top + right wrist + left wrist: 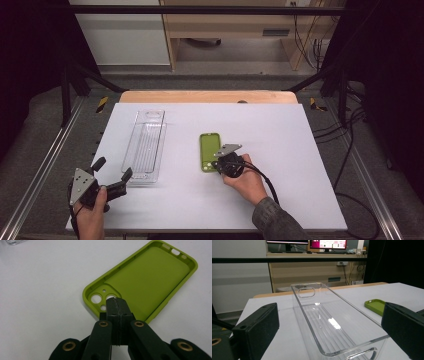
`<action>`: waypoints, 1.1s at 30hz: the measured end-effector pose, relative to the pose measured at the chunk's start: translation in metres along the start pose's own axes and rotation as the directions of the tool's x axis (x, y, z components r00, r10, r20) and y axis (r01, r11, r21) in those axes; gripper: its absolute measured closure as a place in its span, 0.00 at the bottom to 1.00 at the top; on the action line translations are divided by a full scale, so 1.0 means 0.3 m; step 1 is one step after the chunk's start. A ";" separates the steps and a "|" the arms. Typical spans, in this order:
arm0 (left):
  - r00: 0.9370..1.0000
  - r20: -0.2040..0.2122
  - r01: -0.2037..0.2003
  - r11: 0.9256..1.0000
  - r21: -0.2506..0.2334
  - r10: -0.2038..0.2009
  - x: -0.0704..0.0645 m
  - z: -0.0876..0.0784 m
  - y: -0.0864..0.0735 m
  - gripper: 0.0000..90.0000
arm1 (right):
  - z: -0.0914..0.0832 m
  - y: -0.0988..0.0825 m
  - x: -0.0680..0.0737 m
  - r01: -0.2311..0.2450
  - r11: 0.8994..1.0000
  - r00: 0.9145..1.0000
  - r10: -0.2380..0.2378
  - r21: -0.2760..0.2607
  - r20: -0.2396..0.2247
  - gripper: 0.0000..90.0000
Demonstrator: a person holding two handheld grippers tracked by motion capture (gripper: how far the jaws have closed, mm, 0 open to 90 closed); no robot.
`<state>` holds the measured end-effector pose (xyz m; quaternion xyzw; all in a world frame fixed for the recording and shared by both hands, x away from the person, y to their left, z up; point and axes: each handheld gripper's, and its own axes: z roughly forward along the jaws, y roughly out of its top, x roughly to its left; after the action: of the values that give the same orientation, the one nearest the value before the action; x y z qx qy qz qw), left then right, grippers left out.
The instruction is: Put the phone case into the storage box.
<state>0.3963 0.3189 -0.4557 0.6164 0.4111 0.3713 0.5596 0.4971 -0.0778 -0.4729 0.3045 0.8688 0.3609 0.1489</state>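
- White and flat, the tabletop sits inside a dark frame of metal rails, with pale wooden furniture and trailing cables on the floor behind it.
- On the left half of the tabletop lies a long, clear plastic tray with ribbed floor and an oval handle cut-out at each end; it stands upright, its length running away from the person.
- Right of centre lies a lime-green, soft-looking phone case, open side up, well apart from the tray.
- In the right gripper view the phone case shows its inner face, with the round camera holes at the end nearest the tongs.
- The right tongs are fully closed, the two black pads pressed flat together (no gap visible between them in the right gripper view), and nothing is pinched between them.
- Their tip is over the camera-hole end of the case, right at its rim; whether it actually touches the case I cannot tell.
- The left tongs are held at the near-left corner of the tabletop, jaws spread wide and holding nothing.
- In the left gripper view the tray lies between the two spread pads, just ahead of them and untouched, with the green case farther off to the right.
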 end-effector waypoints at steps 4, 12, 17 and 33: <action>1.000 -0.003 0.003 1.000 0.001 -0.003 0.002 0.000 -0.001 0.01 | -0.001 0.003 0.000 0.008 1.000 1.000 -0.008 0.007 0.002 1.00; 1.000 -0.005 0.005 1.000 0.003 -0.005 0.002 0.001 -0.001 0.02 | -0.010 0.000 -0.023 0.007 0.999 1.000 -0.008 0.049 0.019 1.00; 1.000 -0.005 0.005 1.000 0.004 -0.005 0.002 0.000 -0.001 0.02 | -0.018 0.000 -0.040 -0.004 0.997 1.000 0.004 0.080 0.000 1.00; 1.000 0.000 0.004 1.000 0.009 -0.004 0.001 0.003 -0.002 0.02 | -0.076 -0.028 -0.077 0.008 0.979 1.000 -0.007 0.206 -0.007 1.00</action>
<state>0.3972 0.3190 -0.4565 0.6182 0.4140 0.3684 0.5574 0.5005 -0.1094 -0.4623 0.3139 0.9031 0.2694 0.1155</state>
